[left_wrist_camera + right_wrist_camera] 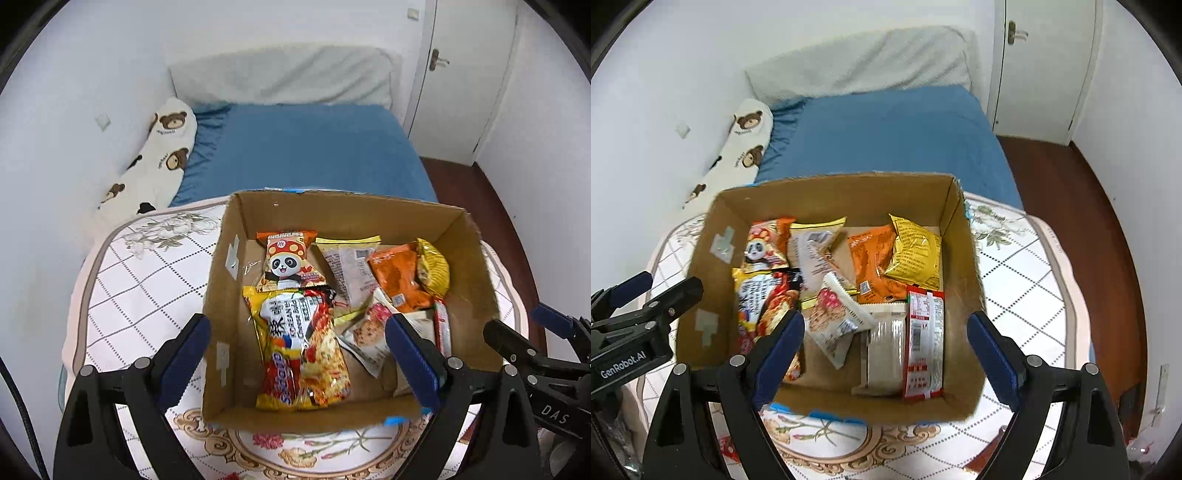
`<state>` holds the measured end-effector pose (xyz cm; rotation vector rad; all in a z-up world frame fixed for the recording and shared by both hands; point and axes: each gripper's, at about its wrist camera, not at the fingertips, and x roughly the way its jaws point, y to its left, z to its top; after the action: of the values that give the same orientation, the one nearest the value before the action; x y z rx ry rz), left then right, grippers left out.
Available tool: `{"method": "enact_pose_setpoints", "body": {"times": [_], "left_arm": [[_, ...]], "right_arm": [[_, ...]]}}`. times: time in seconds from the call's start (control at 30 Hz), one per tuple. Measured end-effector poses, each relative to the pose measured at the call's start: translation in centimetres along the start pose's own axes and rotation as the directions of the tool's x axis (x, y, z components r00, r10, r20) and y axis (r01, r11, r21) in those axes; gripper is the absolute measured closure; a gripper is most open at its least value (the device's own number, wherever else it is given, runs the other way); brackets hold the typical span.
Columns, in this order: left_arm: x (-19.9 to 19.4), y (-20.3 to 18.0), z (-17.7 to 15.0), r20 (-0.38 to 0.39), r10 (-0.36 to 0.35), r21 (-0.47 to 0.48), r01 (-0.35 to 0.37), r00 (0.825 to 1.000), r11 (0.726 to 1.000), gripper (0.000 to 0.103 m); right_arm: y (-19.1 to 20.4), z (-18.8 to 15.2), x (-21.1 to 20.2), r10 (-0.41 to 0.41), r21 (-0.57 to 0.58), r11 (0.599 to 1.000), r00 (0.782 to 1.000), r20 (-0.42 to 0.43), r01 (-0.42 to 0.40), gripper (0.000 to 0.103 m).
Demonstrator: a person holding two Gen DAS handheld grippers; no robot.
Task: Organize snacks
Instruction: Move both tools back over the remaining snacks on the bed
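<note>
a: nearest to us, the left gripper (297,354) hangs above the near end of the cardboard box (476,280), jaws spread wide, nothing between them.

b: and the right gripper (886,347) sits the same way over the other half, wide and empty. my read: both hover over the box because everything to sort is inside it.

a: agreed. under the left one lies the long red and yellow noodle pack (301,347), lengthwise against the left wall, likely since that's the only way it fits flat.

b: below the right one, the red wrapper (923,343) lies beside a pale clear pack (886,347), both along the right side, tidy enough. the cookie pouch (833,317) is slanted across the middle, overlapping its neighbours.

a: further in, the panda packet (290,262) lies at the noodle pack's far end, overlapping it.

b: then the orange packet (873,262) and yellow bag (916,254), leaning on each other in the far right corner.

a: the box rests on a patterned cloth (147,280), blue bed (306,151) behind.
</note>
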<state>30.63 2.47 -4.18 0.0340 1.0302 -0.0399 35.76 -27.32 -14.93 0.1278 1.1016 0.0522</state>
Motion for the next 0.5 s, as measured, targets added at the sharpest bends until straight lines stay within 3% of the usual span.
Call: {"method": "enact_pose_setpoints", "body": {"times": [0.33,0.5], "left_arm": [[-5.7,-0.3,-3.3,0.065,-0.013,-0.009,0.014,0.998,1.000,0.006],[-7.4,0.0,-5.3,0.064,-0.013,-0.017,0.014,0.998,1.000,0.006]], "right_arm": [[0.7,-3.4,-7.1,0.021,-0.007,1.000,0.995,0.098,-0.020,0.011],[0.6,-5.4,-8.6,0.057,0.017,0.998,0.994,0.089,-0.059,0.011]]}}
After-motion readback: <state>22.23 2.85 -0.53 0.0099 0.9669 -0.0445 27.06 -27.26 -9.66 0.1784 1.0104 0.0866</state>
